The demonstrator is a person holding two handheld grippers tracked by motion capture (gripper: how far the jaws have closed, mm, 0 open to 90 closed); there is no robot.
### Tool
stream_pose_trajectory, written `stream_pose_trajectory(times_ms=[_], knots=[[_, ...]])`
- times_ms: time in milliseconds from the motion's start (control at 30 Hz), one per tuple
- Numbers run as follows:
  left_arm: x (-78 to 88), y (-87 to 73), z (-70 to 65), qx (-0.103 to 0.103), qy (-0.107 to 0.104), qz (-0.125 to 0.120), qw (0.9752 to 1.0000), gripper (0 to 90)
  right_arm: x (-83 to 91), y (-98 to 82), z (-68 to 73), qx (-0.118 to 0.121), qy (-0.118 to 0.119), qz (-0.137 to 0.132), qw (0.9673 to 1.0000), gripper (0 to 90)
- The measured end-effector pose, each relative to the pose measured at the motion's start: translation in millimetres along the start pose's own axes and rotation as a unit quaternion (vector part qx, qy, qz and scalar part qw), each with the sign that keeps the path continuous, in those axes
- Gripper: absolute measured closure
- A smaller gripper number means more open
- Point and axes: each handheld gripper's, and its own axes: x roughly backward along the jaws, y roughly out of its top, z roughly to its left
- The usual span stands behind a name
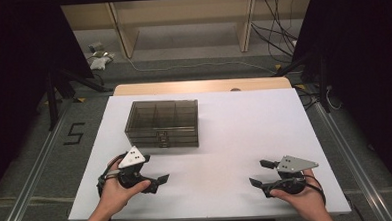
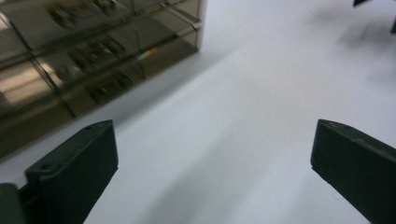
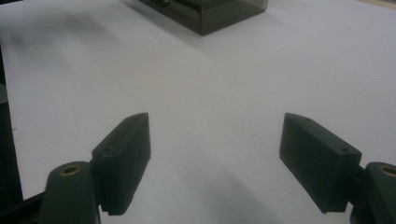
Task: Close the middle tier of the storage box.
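- On the near left of the white table top (image 1: pixel 225 139), the left gripper (image 1: pixel 154 178) sits in the person's left hand (image 1: pixel 115 194), just in front of the smoky translucent plastic drawer box (image 1: pixel 162 123) and apart from it.
- Its jaws stand spread wide; in the left gripper view they frame bare white surface, and nothing lies between them or touches the pads.
- That drawer box stands left of centre on the table, its top divided into compartments, stacked drawers with small handles on the side facing the person.
- Over on the near right, the right gripper (image 1: pixel 264 173) rests in the person's right hand (image 1: pixel 305 198), well apart from the box, with its jaws pointing left across the table.
- Its jaws are likewise parted wide, with bare table between them in the right gripper view and nothing pinched.
- A grey three-cornered plate tops each gripper in the high view and covers part of the body beneath.
- Seen through the left gripper view, the box (image 2: pixel 93 60) is cut off at the top and left edges; dark shapes show through its tinted walls, too blurred to name.
- Only a corner of the box (image 3: pixel 210 11) enters the right gripper view, cropped by the top edge.
- Both forearms are cut off at the bottom of the high view.
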Motion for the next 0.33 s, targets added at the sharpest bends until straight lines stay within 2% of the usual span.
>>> stream_pose_trajectory(times_ms=[133, 333], knots=[[0.0, -4.2, -3.6, -0.013, 0.0, 0.014, 0.9998, 0.0, 0.1, 0.0, -0.3, 0.0, 0.001, 0.002, 1.0, 25.7], [-4.4, -4.8, -3.7, -0.017, 0.004, 0.019, 0.9997, 0.0, -0.2, -0.5, -0.9, -0.002, 0.003, 0.001, 1.0, 25.7]])
